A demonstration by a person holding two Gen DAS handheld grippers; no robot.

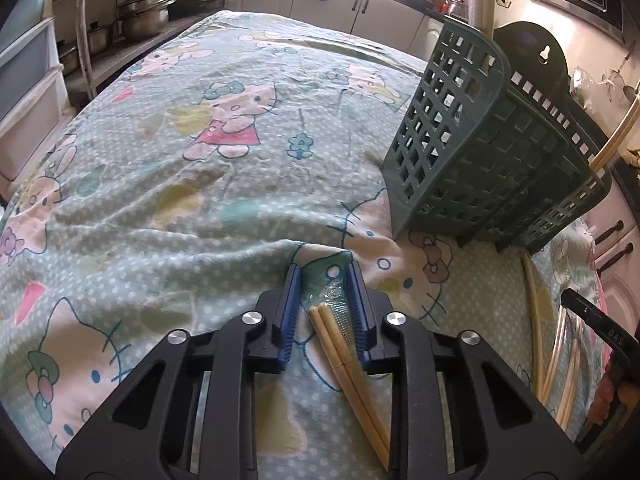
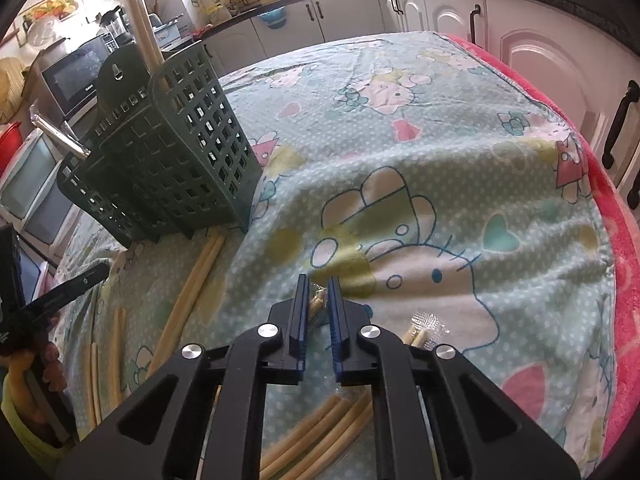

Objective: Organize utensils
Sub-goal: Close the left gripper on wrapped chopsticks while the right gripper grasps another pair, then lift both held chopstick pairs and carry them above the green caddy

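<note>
Left gripper (image 1: 324, 280) pinches the clear wrapper (image 1: 335, 294) of a chopstick pair (image 1: 347, 368); right gripper (image 2: 319, 292) clamps another wrapped pair (image 2: 317, 303). The green holder (image 2: 176, 152) stands beyond, between both.

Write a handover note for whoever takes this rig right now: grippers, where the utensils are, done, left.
Left gripper: shut on a wrapped pair of chopsticks lying on the cloth.
Right gripper: shut on another wrapped pair.
Green holder stands on the table; some chopsticks already stand in it.
Left: both gripped pairs, plus loose chopsticks on the cloth before the holder.
</note>
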